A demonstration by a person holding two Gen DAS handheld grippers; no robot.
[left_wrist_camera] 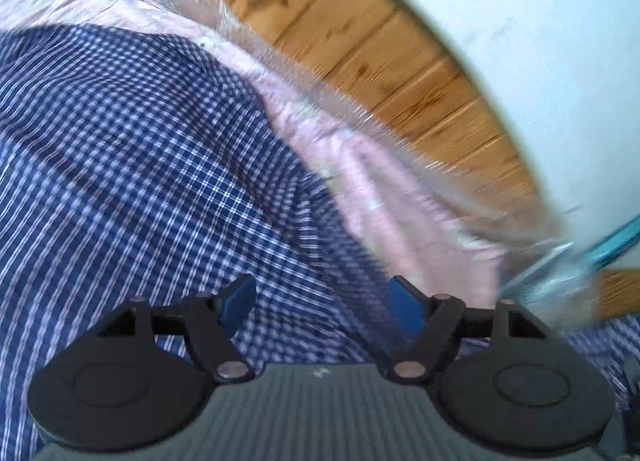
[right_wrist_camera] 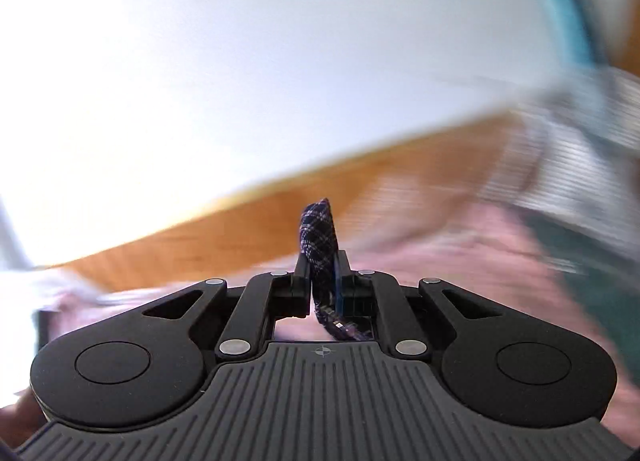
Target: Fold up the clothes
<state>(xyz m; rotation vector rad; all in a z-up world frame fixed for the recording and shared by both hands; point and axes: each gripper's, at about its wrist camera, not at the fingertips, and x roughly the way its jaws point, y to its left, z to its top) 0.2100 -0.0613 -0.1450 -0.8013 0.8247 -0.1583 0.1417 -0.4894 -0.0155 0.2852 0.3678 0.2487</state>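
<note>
The checked shirt (left_wrist_camera: 132, 165) is showing as thin woven cloth — matt, softly creased — lying over a pale pink cover (left_wrist_camera: 384, 189) with a slight sheen. Far beyond it, knotty wooden panelling (left_wrist_camera: 360, 49) is looking smooth and faintly glossy. The left gripper (left_wrist_camera: 322, 303) is presenting matt black plastic arms, bright metal rivets and a ribbed grey body — its pads (left_wrist_camera: 406, 307) looking blue and smooth.

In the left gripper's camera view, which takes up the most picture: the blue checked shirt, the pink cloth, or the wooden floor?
1. Blue checked shirt, largest by far, though nearest the camera.
2 and 3. Pink cloth and wooden floor look about alike; I won't rank them.
</note>
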